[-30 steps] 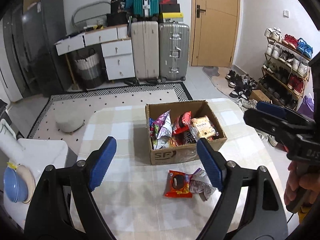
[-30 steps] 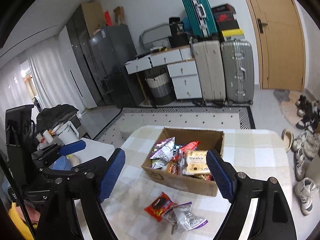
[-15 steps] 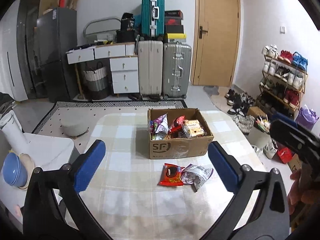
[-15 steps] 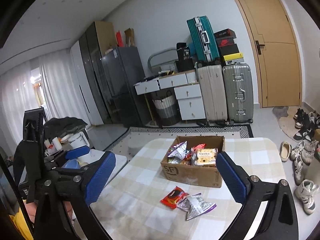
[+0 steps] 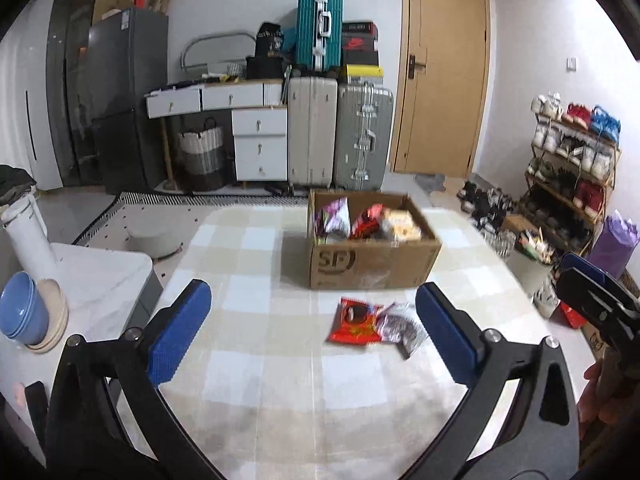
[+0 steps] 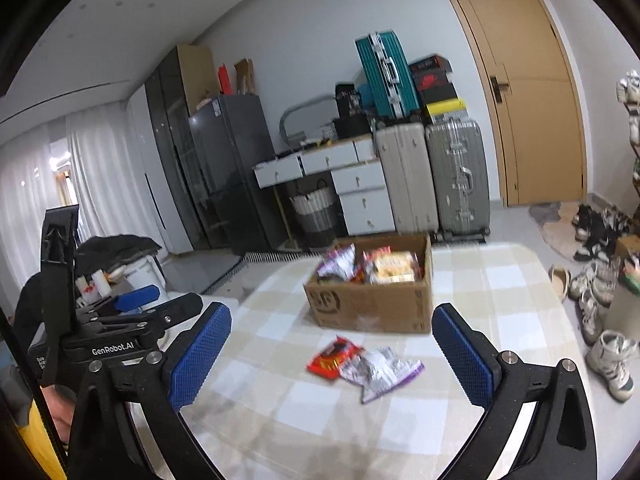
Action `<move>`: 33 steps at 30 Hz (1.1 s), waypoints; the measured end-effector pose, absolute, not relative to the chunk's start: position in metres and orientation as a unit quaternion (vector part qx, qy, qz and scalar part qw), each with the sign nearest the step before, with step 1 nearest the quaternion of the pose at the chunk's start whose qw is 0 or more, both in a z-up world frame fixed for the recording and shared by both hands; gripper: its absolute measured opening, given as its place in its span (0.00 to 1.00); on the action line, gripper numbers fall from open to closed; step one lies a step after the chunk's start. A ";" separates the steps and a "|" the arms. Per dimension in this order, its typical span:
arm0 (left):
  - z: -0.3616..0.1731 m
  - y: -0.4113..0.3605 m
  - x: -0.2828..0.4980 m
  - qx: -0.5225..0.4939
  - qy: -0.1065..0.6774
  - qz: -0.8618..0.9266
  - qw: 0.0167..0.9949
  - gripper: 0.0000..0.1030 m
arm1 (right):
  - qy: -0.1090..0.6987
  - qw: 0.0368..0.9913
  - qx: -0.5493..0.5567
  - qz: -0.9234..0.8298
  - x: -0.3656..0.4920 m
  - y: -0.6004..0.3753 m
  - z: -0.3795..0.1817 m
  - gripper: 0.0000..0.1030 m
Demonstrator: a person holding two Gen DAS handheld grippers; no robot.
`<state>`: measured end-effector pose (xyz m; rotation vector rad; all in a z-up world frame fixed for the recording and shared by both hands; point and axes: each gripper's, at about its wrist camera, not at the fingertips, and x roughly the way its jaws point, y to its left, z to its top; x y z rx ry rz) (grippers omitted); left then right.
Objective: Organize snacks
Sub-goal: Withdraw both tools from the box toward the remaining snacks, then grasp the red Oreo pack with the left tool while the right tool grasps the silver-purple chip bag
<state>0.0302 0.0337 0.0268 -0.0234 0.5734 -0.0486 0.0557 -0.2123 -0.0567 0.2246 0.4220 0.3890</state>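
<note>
A cardboard box [image 5: 372,264] [image 6: 372,312] holding several snack packets stands on the checked table [image 5: 256,360] [image 6: 500,280]. In front of it lie a red snack packet [image 5: 354,322] [image 6: 330,360] and a silver-purple packet [image 5: 400,326] [image 6: 380,370], side by side and touching. My left gripper [image 5: 316,332] is open and empty, held back above the near part of the table. My right gripper [image 6: 332,356] is open and empty, also well short of the packets. Each gripper shows at the edge of the other's view.
A white side stand with a blue bowl [image 5: 22,316] and a white kettle [image 5: 28,236] is left of the table. Suitcases [image 5: 340,136], drawers and a fridge line the back wall. A shoe rack [image 5: 568,176] and shoes stand to the right.
Both grippers have pulled back and up from the table, so the box and the two packets look smaller and farther. Both stayed open and empty.
</note>
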 end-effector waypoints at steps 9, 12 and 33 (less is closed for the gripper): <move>-0.040 0.019 0.081 -0.001 0.347 -0.033 0.937 0.99 | 0.277 0.934 0.129 0.184 0.100 -0.222 -0.115 0.99; -0.052 0.013 0.098 0.002 0.356 -0.035 0.934 0.99 | 0.291 0.931 0.117 0.189 0.116 -0.220 -0.124 0.99; -0.117 -0.001 0.190 0.035 0.414 -0.030 0.909 0.99 | 0.405 0.882 0.011 0.242 0.226 -0.181 -0.204 0.85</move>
